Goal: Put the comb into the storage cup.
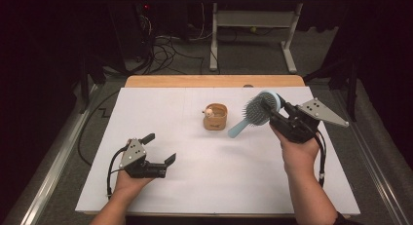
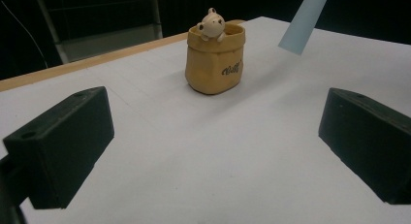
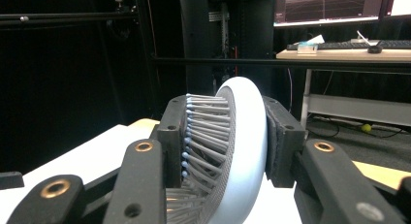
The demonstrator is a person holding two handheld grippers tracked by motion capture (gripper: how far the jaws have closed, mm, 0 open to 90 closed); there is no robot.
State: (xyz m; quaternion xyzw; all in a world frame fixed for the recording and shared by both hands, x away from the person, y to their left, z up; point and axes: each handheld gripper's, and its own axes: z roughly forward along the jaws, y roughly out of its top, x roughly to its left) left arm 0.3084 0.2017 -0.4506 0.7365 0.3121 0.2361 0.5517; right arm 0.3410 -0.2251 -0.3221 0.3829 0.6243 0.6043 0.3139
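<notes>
One hairbrush (image 1: 258,111), head clamped in right gripper (image 1: 275,113) fingers, lifted above counter (image 1: 234,176) at 2 o'clock. One pouch-shaped cup (image 1: 215,117) mid-counter. Left gripper (image 1: 160,148) fingers wide, empty, 8 o'clock.

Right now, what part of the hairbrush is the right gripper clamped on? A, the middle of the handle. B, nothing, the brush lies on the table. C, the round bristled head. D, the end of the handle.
C: the right gripper has its jaws closed on the head of the hairbrush, one on the bristles and one on the back, with the handle hanging free toward the little tan bag.
</notes>
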